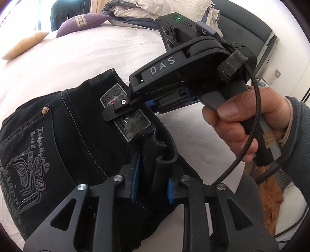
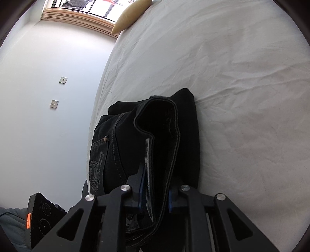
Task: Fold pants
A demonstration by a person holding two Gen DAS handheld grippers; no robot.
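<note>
Black pants (image 1: 64, 139) with an embroidered back pocket lie folded on the white bed sheet (image 1: 87, 58). My left gripper (image 1: 153, 186) is shut on the waistband edge beside the grey leather patch (image 1: 126, 112). My right gripper (image 1: 124, 110) shows in the left wrist view, shut on the waistband at the patch. In the right wrist view the pants (image 2: 186, 139) hang bunched between the fingers of my right gripper (image 2: 155, 195), which clamps the waistband and patch edge.
A purple cushion (image 1: 81, 23) and a tan cushion (image 1: 23, 44) lie at the far end of the bed. Piled bedding (image 1: 158, 9) sits behind. A wall (image 2: 48, 97) with two sockets runs along the bed's left edge.
</note>
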